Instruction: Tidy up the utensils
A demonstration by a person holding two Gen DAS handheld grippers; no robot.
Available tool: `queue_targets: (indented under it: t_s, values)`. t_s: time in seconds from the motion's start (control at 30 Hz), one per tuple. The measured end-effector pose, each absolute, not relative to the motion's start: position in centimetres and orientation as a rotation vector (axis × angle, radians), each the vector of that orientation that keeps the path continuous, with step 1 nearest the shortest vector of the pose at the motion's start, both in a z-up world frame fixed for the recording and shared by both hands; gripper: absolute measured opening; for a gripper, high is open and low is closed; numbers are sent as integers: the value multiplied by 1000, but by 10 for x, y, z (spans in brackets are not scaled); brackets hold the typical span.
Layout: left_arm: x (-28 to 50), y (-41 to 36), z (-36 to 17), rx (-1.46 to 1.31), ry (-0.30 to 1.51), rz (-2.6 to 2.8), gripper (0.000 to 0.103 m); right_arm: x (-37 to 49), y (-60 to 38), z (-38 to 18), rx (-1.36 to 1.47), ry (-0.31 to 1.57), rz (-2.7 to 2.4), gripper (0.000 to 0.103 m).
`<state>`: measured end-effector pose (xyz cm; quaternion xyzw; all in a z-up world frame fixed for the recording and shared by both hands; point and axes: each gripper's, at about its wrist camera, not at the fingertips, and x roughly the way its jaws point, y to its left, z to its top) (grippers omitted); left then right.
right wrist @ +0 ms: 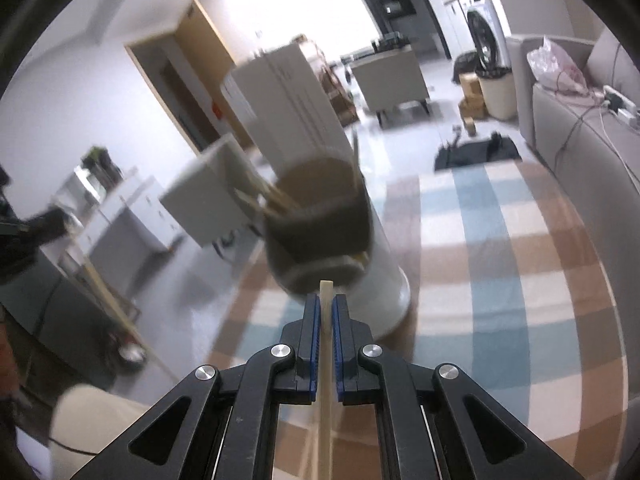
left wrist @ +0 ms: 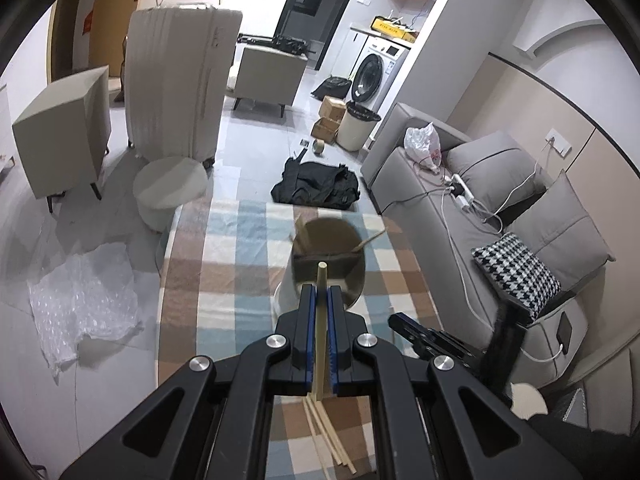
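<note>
Spare chopsticks (left wrist: 328,436) lie loose at the near edge of the checked cloth (left wrist: 240,280). Left gripper (left wrist: 322,292) is clenched on one chopstick (left wrist: 320,320), right gripper (right wrist: 326,302) is clamped on another stick (right wrist: 326,360). Holder (left wrist: 320,272) stands mid-table just past both tips, with a few utensils already inside.

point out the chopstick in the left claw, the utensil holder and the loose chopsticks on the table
chopstick in the left claw (left wrist: 321,276), left wrist view, its upper end above the pads
utensil holder (left wrist: 289,294), left wrist view, white outer wall
loose chopsticks (left wrist: 334,442), left wrist view, mid-shaft on the checked cloth
</note>
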<state>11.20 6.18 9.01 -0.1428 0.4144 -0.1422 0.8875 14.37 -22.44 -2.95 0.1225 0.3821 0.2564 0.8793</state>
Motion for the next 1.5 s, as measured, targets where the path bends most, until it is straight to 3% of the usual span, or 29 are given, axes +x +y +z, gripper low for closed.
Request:
queue_targets:
  t_s: [0.27, 0.5, 0.8, 1.5]
  values:
    - [149, 55, 127, -300, 797, -313, 1, 177, -216, 62, 281, 525, 596, 5]
    - [191, 47, 136, -273, 750, -313, 1, 233, -186, 106, 261, 374, 589, 6]
    - [223, 41, 106, -240, 763, -303, 1, 289, -154, 79, 265, 352, 391, 5]
    - [237, 44, 79, -260, 775, -302, 1, 295, -145, 46, 196, 269, 239, 6]
